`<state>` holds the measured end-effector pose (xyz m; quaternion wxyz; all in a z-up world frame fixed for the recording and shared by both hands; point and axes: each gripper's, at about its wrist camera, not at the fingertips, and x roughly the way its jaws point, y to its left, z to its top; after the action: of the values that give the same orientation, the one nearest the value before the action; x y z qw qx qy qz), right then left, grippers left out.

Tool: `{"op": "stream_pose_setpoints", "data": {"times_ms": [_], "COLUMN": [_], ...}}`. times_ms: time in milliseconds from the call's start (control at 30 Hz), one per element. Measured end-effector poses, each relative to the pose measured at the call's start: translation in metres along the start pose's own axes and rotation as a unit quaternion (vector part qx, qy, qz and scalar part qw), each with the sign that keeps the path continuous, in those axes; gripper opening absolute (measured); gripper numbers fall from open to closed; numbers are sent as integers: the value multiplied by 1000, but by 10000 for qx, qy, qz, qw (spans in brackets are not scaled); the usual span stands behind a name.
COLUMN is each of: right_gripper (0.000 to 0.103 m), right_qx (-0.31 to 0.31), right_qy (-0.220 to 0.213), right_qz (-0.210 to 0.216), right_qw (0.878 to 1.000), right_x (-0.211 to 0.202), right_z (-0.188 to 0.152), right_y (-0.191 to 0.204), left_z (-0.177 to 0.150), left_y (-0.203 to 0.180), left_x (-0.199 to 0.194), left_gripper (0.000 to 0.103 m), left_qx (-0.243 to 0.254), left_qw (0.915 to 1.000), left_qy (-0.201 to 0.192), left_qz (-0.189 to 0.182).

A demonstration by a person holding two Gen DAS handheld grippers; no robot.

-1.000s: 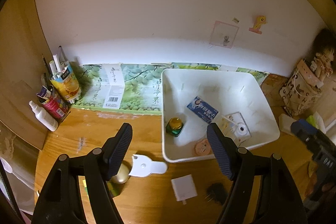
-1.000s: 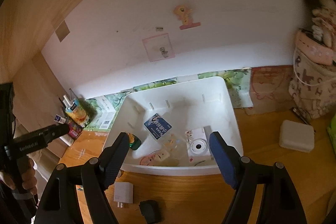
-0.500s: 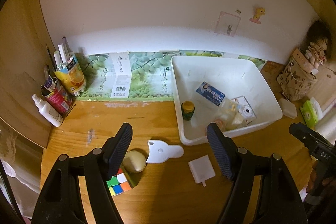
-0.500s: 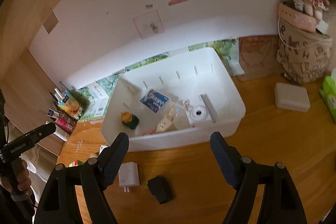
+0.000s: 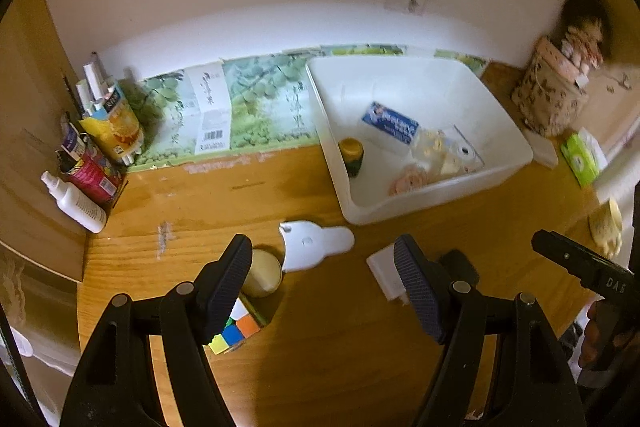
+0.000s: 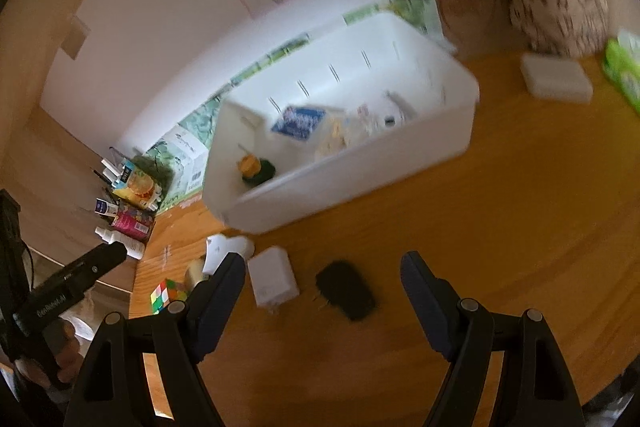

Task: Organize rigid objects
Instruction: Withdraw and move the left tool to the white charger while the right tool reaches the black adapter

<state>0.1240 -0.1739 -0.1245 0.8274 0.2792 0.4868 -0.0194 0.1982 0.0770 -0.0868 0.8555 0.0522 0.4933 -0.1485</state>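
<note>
Both grippers hang over a wood desk (image 5: 344, 359) and both are spread wide with nothing in them. The left gripper (image 5: 322, 287) is above the near left part of the desk. The right gripper (image 6: 322, 301) is above the near middle.

A white bin (image 5: 516, 151) sits far on the desk, by the wall. Inside it lie a small jar (image 5: 351, 151) with a yellow lid, a blue packet (image 5: 390, 123) and some pale things on the right side that are too blurry to name.

On the desk, near the bin, lie the loose things. A flat white scraper (image 5: 314, 245) lies just in front of the bin's near left corner. A round cream tin (image 5: 262, 273) touches the scraper's left end. A colour cube (image 5: 236, 333) sits just near the tin, partly under the left finger. A white plug (image 6: 274, 277) lies right of the scraper, and a black plug (image 6: 346, 289) lies just right of the white one, between the right gripper's fingers in its view.

Far left, pens and a spray bottle (image 5: 76, 203) stand by the wall. Far right stand a patterned bag (image 5: 548, 99) and a green pack (image 5: 580, 159)
</note>
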Motion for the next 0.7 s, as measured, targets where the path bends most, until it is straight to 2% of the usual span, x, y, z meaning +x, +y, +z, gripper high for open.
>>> {"op": "stream_pose_setpoints", "data": {"times_ms": [167, 333, 500, 700], "right_gripper": [80, 80, 80, 80], "right_qx": [625, 1323, 1855, 2252], "right_qy": [405, 794, 982, 1233], "right_qz": [-116, -139, 89, 276], "right_qw": [9972, 9879, 9777, 9661], "right_x": [16, 31, 43, 58], "right_z": [-13, -24, -29, -25], "right_y": [-14, -31, -39, -42], "left_z": [-6, -10, -15, -19], "left_y": [-5, -17, -32, -47], "left_x": [12, 25, 42, 68], "left_gripper": [77, 77, 77, 77], "left_qx": [218, 573, 917, 1004], "left_qw": [9993, 9965, 9901, 9806], "left_qy": [263, 516, 926, 1552], "left_qz": [-172, -330, -519, -656]}}
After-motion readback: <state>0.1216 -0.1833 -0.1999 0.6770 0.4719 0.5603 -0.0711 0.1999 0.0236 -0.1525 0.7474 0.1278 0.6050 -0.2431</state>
